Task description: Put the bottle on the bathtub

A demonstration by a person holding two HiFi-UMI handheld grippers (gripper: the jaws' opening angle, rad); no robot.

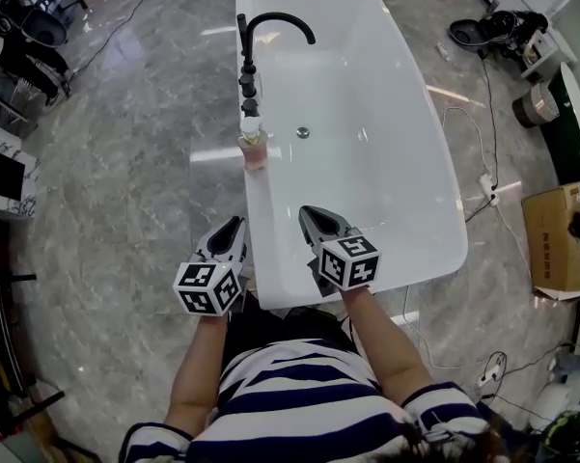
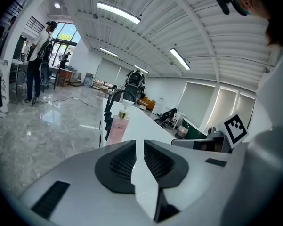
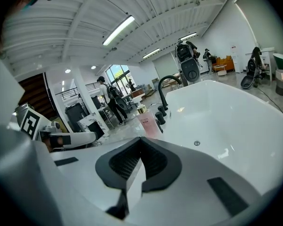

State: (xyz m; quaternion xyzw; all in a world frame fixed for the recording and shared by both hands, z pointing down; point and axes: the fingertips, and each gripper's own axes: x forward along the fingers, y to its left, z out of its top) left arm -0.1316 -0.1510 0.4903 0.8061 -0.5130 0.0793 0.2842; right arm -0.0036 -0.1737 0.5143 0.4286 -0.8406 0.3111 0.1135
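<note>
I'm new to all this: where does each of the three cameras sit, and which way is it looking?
Head view: on the person's head, facing steeply down at the bathtub and the bottle on its rim; shows the person's arms, striped top, left gripper and right gripper.
Left gripper view: rides that gripper, facing along its slightly parted jaws toward the bottle and black faucet.
Right gripper view: rides that gripper, facing along its closed jaws across the bathtub.
Shared: both gripper views see the bottle beside the faucet.
</note>
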